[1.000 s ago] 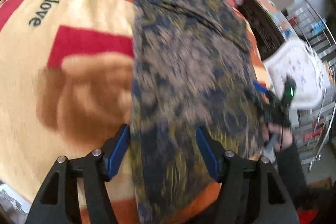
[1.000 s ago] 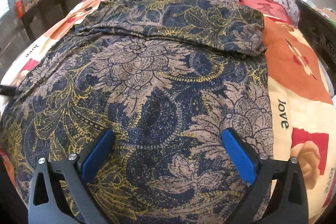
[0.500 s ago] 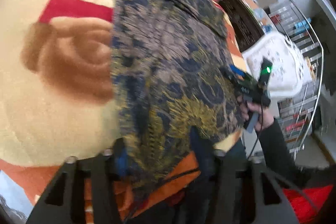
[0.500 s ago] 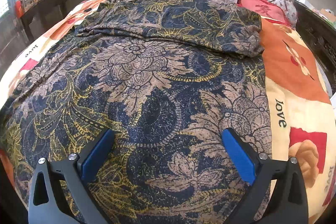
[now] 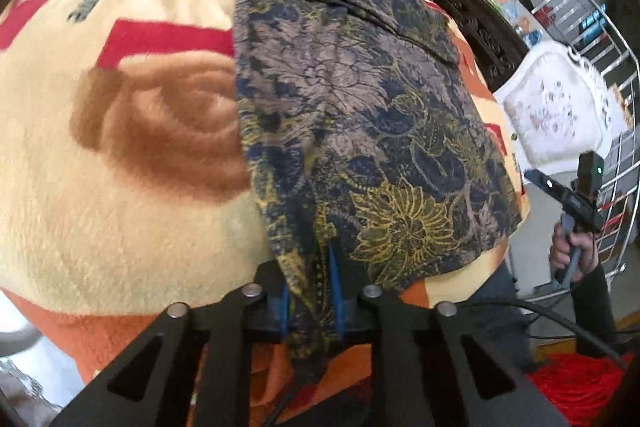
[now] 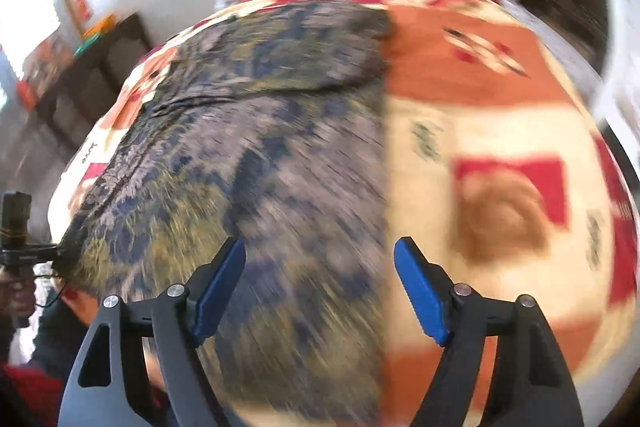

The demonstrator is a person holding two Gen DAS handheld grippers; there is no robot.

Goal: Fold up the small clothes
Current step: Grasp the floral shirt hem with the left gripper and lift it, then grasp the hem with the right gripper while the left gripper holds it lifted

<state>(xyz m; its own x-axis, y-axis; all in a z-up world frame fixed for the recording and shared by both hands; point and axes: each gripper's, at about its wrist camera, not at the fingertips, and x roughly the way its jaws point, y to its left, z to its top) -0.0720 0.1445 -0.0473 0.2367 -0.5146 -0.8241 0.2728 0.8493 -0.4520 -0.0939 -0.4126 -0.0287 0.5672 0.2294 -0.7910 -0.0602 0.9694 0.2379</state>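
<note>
A: Garment (image 5: pixel 360 99) flat on blanket (image 5: pixel 132 187), near corner bunched in left gripper (image 5: pixel 310 291), jaws just closed onto it.
B: Right gripper (image 6: pixel 320 287)?
A: Jaws apart, narrowing, nothing between them, above the cloth.

A dark blue garment (image 5: pixel 360 99) printed with grey-brown flowers and yellow leaf outlines is spread flat along a fleece blanket, its long left edge lying straight. At the far end a folded-over band of the same cloth is laid across it. The near corner is gathered into a narrow bunch and hangs past the blanket's edge. In the blurred right wrist view the garment (image 6: pixel 256 155) appears flat, perhaps slightly rumpled near the fold.
</note>
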